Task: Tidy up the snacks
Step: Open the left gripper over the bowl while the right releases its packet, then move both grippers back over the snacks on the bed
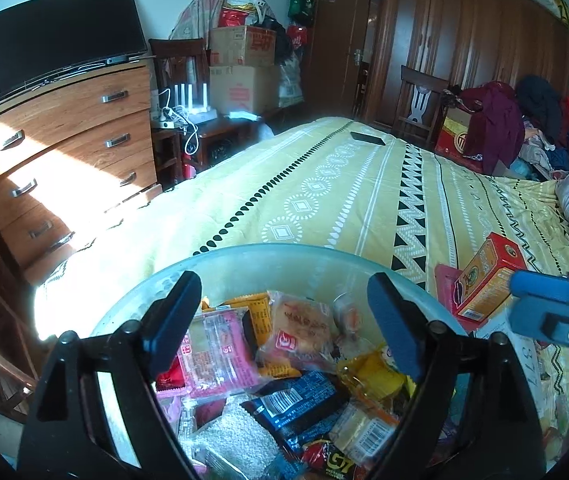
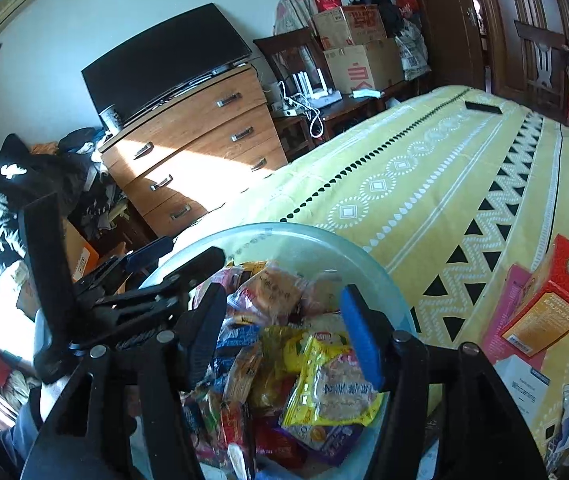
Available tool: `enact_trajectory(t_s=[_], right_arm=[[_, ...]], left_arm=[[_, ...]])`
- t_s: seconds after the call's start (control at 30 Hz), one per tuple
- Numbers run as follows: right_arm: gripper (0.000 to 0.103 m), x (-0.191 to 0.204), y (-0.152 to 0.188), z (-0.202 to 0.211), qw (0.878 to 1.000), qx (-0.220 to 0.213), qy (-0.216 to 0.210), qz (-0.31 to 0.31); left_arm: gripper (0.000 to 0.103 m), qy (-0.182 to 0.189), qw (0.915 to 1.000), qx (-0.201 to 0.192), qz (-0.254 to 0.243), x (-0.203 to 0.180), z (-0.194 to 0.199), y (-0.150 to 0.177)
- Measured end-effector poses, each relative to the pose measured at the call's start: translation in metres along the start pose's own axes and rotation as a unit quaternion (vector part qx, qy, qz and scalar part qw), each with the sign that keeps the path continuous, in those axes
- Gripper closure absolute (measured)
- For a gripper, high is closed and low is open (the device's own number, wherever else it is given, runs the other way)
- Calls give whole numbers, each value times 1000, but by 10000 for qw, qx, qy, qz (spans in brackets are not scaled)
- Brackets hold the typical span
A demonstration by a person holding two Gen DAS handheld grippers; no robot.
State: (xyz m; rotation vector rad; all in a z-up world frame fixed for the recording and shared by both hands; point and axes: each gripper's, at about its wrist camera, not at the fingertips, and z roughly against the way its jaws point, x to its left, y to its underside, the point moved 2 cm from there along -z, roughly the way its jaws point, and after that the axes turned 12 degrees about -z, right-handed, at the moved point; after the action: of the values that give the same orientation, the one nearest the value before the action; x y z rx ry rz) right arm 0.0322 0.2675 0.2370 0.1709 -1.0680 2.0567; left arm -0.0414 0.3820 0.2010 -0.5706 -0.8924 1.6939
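Note:
A clear round bowl [image 1: 268, 254] full of wrapped snacks sits on the yellow patterned bedspread [image 1: 324, 184]; it also shows in the right wrist view [image 2: 308, 234]. My left gripper [image 1: 284, 324] is open and empty above the snacks, over a pink packet [image 1: 220, 356] and a pale biscuit packet [image 1: 304, 326]. My right gripper [image 2: 282, 334] is open and empty above a yellow packet [image 2: 332, 392]. An orange-red box [image 1: 484, 280] lies on a pink pack to the right of the bowl, also in the right wrist view [image 2: 552, 296]. The left gripper shows at the bowl's left [image 2: 176, 258].
A wooden chest of drawers [image 1: 68, 148] with a TV [image 1: 56, 36] stands left of the bed. A dark phone-like object [image 1: 368, 137] lies at the bed's far end. Cardboard boxes [image 1: 244, 64], a chair [image 1: 420, 104] and piled clothes [image 1: 524, 128] stand beyond. White packs [image 2: 524, 388] lie at right.

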Motion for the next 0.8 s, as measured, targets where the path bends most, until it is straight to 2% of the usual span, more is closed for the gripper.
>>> enact_trajectory(t_s=[0.13, 0.27, 0.37, 0.43, 0.53, 0.57, 0.67, 0.77, 0.8], right_arm=[[40, 0, 37, 53, 9985, -414, 207, 296], [38, -21, 109, 118, 9922, -874, 759, 468], [37, -55, 170, 160, 9884, -913, 1208, 97], [37, -88, 213, 179, 9862, -720, 1416, -456], [37, -153, 282, 201, 9708, -167, 1896, -1459], [37, -171, 298, 209, 9651, -77, 1962, -1733], [37, -219, 336, 249, 9452, -199, 2326, -2282], [39, -256, 348, 282, 9305, -425, 2536, -2610], [45, -266, 349, 290, 9272, -491, 2576, -2676]], left_arm=[[17, 211, 9994, -265, -43, -11, 27, -1], [12, 582, 9962, -633, -159, -43, 60, -5], [9, 1014, 9904, -847, -406, -87, 80, -8], [8, 1343, 9849, -912, -597, -120, 89, -7], [5, 1959, 9714, -896, -1004, -180, 102, -1], [5, 2215, 9638, -841, -1223, -206, 107, 6], [5, 2766, 9410, -655, -1837, -262, 112, 26], [5, 3099, 9267, -237, -2111, -303, 101, 49], [6, 3183, 9237, -101, -2130, -311, 96, 57]])
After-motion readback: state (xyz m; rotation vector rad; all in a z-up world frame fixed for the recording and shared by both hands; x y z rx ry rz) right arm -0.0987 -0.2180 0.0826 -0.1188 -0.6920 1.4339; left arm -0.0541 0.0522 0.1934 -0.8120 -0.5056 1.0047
